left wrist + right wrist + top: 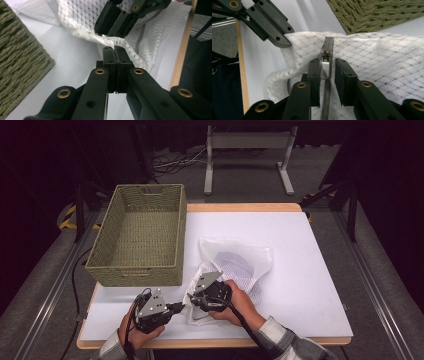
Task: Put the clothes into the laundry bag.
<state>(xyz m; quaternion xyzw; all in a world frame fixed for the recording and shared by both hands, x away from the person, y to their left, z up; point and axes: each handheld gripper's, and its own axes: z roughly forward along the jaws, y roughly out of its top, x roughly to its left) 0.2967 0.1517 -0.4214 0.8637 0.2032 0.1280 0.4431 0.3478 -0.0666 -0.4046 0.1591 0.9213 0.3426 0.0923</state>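
Observation:
A white mesh bag (240, 260) lies on the white table (305, 290), with something pale folded inside it. My left gripper (180, 308) is shut on the bag's near corner; its jaws (115, 50) pinch the mesh hem (120, 42). My right gripper (194, 300) sits just right of it on the bag. Its jaws (327, 63) straddle the grey zipper (328, 45). The white zipper pull (325, 70) stands between them, against one pad, with a gap to the other. My left gripper's fingers (279, 37) hold the bag just beyond.
An olive woven basket (137, 270) stands at the table's left, close to the bag and to both grippers (17, 57). The table's wooden front edge (210, 342) runs just below my hands. A grey metal stand (247, 142) is on the floor beyond the table.

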